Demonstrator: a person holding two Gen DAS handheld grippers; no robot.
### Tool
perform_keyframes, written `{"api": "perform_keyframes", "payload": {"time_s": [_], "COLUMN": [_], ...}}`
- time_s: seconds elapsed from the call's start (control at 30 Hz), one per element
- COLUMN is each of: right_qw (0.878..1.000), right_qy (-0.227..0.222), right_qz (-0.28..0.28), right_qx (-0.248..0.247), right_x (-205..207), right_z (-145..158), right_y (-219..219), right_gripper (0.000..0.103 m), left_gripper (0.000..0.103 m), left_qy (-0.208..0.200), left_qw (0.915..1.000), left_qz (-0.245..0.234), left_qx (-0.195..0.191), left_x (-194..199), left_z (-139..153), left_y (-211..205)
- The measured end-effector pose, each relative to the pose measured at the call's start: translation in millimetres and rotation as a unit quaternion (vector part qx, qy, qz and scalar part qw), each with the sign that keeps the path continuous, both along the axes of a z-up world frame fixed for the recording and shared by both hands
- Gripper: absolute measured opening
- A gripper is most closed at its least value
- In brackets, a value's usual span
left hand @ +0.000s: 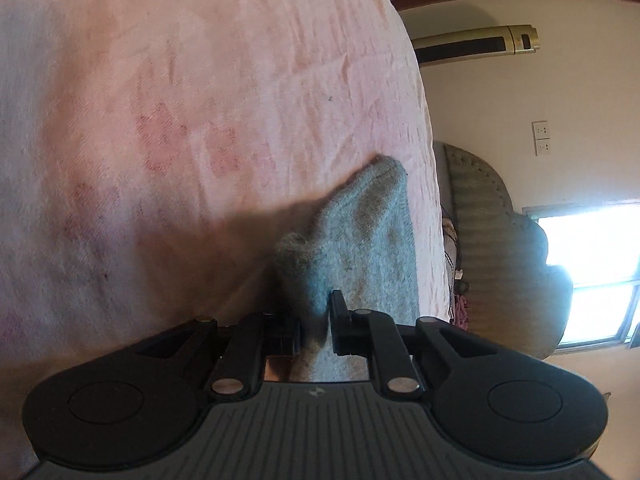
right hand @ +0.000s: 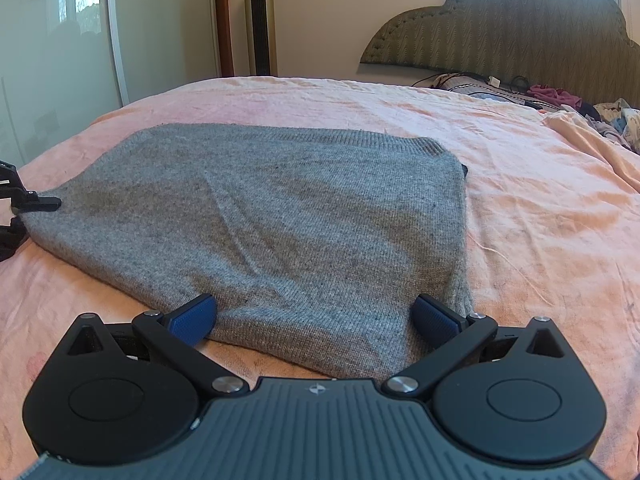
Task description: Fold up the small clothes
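Observation:
A grey knitted garment lies spread on the pink bedsheet. My right gripper is open, its blue pads wide apart over the garment's near edge. My left gripper is shut on a corner of the grey garment, pinching the fabric between its black fingers. In the right wrist view the left gripper shows at the far left, gripping the garment's left corner.
A green padded headboard stands at the back right, with a pile of mixed clothes and cables below it. A gold tower fan and a wardrobe door stand beyond the bed's far edge.

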State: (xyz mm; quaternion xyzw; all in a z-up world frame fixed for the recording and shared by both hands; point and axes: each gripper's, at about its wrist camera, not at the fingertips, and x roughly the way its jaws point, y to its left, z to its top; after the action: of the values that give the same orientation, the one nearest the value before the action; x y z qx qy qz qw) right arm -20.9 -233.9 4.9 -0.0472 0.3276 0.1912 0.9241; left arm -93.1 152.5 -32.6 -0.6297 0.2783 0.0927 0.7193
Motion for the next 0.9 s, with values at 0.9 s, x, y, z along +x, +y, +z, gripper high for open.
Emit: {"api": "perform_keyframes", "payload": {"time_s": [0.9], "right_qw": [0.929], "right_qy": [0.268], "right_qz": [0.214], "right_qx": [0.138], "right_x": [172.8], "right_z": [57.7], "right_y": [223.9], "right_gripper": [0.090], "left_gripper": [0.005], "left_qy": [-0.039], "left_qw": [0.7963], "left_qz": [-0.198], "left_qx": [0.570], "left_x": [33.9], "left_z": [50.1], "left_y": [-131.1]}}
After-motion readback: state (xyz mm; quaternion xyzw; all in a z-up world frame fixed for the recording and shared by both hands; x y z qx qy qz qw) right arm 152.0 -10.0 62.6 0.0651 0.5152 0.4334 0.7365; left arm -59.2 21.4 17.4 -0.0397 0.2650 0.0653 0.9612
